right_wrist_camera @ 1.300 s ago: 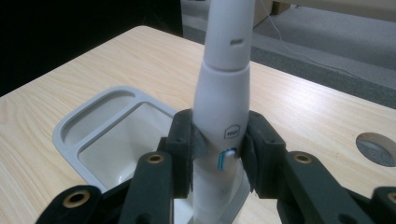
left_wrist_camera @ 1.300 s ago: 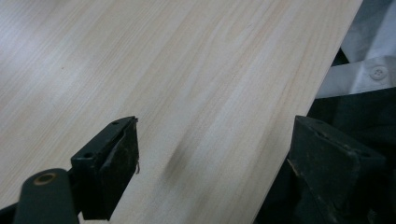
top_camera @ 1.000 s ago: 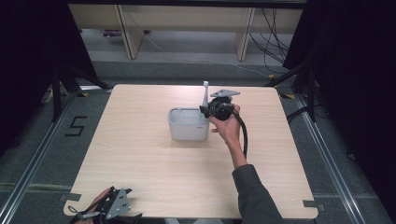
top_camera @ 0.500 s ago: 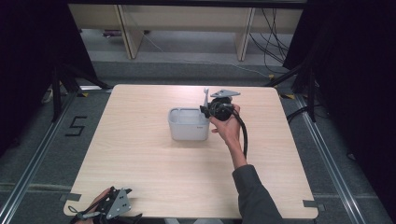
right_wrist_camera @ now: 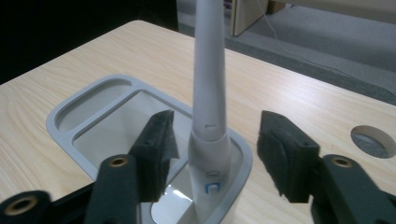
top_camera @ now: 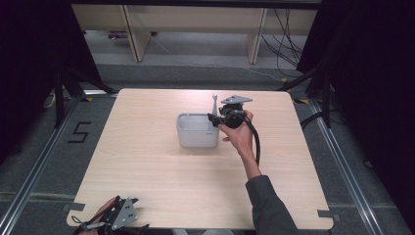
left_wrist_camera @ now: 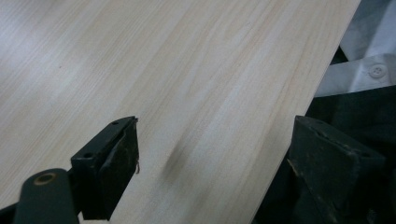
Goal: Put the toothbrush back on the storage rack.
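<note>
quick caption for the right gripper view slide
Open hand-held gripper straddling a white electric toothbrush standing upright in a grey holder.

Right gripper point(top_camera: 214, 119) at 12 o'clock, arm outstretched, jaws spread wide. Left gripper point(top_camera: 113, 215) at 7 o'clock, jaws apart.

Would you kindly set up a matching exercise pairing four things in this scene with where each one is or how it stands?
1. white toothbrush
2. grey holder
3. right tool
4. left tool

a. open, over the table's near edge
b. upright in the holder's corner
c. mid-table, beside the hand
d. open, its jaws either side of the toothbrush

Pairs: 1-b, 2-c, 3-d, 4-a
</note>
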Demonstrator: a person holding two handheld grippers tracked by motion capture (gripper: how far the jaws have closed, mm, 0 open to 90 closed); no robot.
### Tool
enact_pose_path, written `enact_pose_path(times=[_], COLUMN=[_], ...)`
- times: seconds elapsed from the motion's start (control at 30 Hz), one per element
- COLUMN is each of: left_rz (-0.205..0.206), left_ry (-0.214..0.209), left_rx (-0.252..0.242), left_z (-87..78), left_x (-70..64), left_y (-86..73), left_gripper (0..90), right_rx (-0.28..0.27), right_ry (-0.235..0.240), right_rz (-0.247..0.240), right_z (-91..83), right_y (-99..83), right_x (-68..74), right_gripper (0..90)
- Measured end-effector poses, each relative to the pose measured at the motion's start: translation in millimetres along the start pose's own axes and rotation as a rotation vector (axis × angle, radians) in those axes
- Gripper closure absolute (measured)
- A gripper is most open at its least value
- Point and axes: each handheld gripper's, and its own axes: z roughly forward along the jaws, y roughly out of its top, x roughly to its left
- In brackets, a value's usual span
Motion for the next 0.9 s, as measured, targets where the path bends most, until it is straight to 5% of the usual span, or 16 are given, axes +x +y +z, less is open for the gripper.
enact_pose_path(times=[0.13, 0.2, 0.3, 0.33, 0.4, 0.43, 0.47, 0.5, 0.67, 0.73, 0.9], left_rz=[0.018, 0.017, -0.009, -0.010, -0.004, -0.004, -0.005, -0.002, 0.013, -0.025, 0.015], left_ry=[0.001, 0.002, 0.006, 0.008, 0.011, 0.011, 0.010, 0.011, 0.002, 0.006, 0.001], left_rx=[0.017, 0.019, -0.002, -0.005, 0.000, 0.000, 0.000, 0.003, 0.018, -0.004, 0.019], left_z=[-0.4, -0.6, 0.6, 0.8, 0.5, 0.5, 0.6, 0.6, -0.9, 1.1, -0.5], left_x=[0.8, 0.9, -0.3, -0.4, 0.5, 0.5, 0.4, 0.5, 2.3, 0.3, 2.0], left_y=[0.1, 0.1, -0.2, -0.3, -0.2, -0.2, -0.2, -0.3, -0.3, -1.1, -0.2], left_gripper=[15.6, 15.6, 15.6, 15.6, 15.6, 15.6, 15.6, 15.6, 15.6, 15.6, 15.6], right_rx=[-0.017, -0.019, -0.019, -0.026, -0.014, -0.038, -0.028, -0.032, -0.041, -0.040, -0.050], right_ry=[0.003, 0.010, 0.009, 0.010, 0.003, 0.010, 0.021, 0.006, 0.016, 0.017, 0.018], right_rz=[0.031, 0.003, 0.026, -0.007, 0.029, 0.000, 0.036, 0.010, 0.032, 0.033, 0.016], right_z=[-6.3, -8.2, -11.1, -11.5, -15.9, -15.0, -16.6, -17.5, -18.7, -19.4, -22.7], right_y=[-1.5, -1.4, -2.7, -3.6, -5.9, -6.9, -7.6, -8.0, -7.8, -7.6, -8.6], right_x=[1.5, -0.4, 1.2, -0.6, 0.6, -1.9, -0.4, -1.7, -0.3, 1.6, 3.8], right_gripper=[39.8, 38.9, 38.7, 38.4, 38.0, 38.1, 38.1, 37.9, 36.9, 35.8, 32.3])
